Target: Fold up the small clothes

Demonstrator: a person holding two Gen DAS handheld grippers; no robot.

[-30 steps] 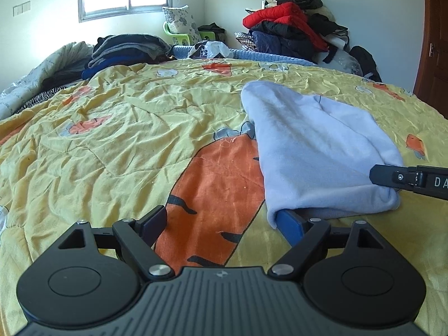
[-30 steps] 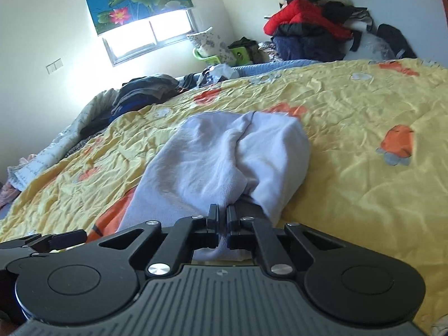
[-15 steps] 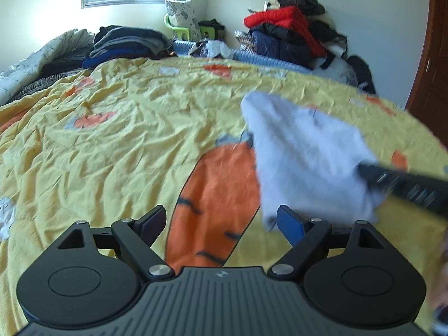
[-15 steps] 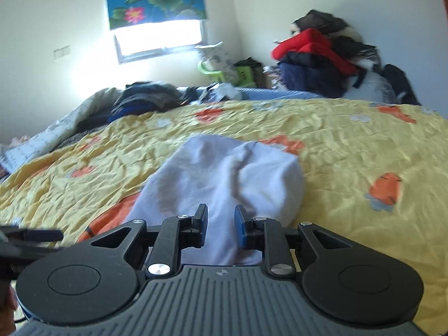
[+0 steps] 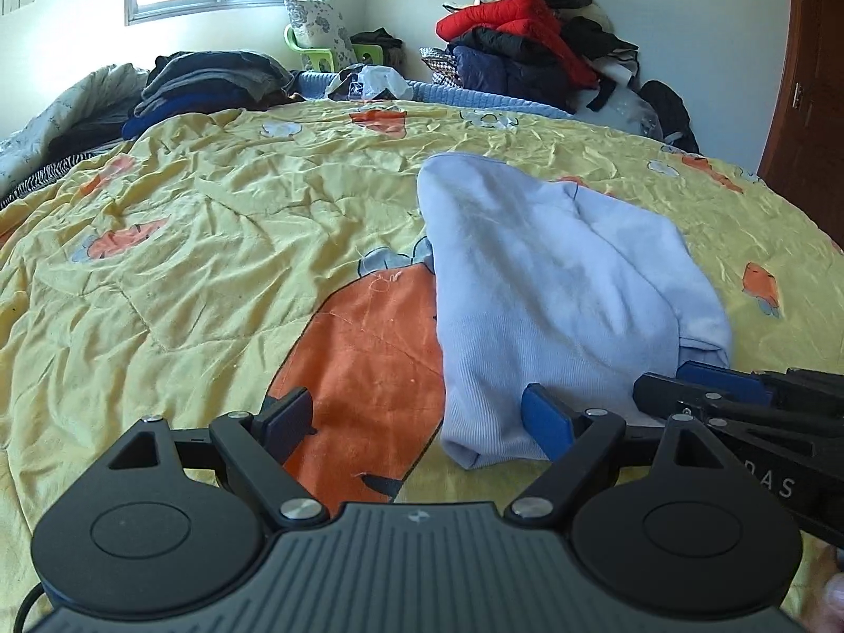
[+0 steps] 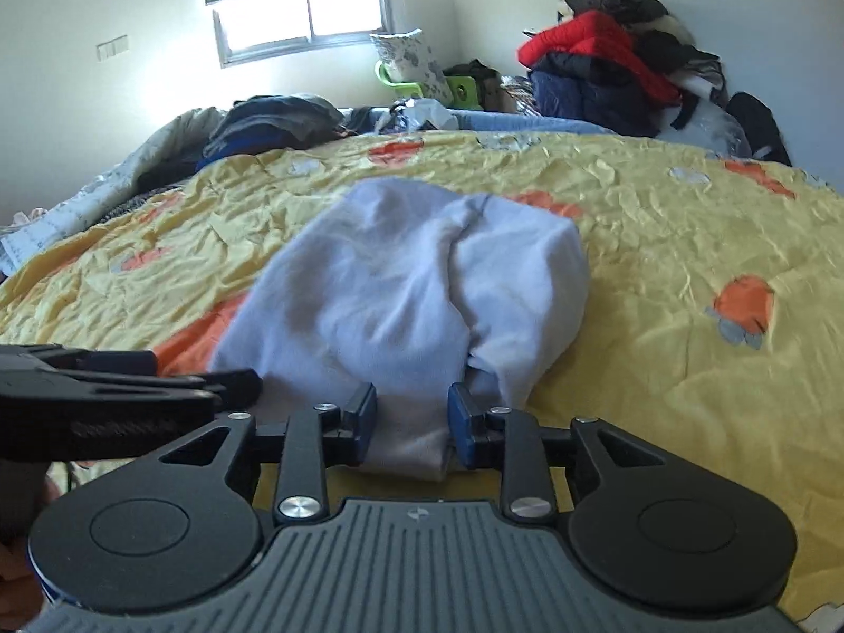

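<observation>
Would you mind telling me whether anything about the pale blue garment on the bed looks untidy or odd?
The pale blue garment lies as a lumpy, bunched mound on the yellow quilt, with an uneven ridge down its middle, not a flat fold. The right gripper, whose jaws have just been opening, straddles its near edge. Nothing looks torn or spilled.

Grippers: two, left gripper [image 5: 416, 422], right gripper [image 6: 411, 424]
Pale blue garment [image 5: 554, 285]: one
Yellow bedspread [image 5: 211, 242]: one
Clothes piles beyond the bedspread: two
</observation>
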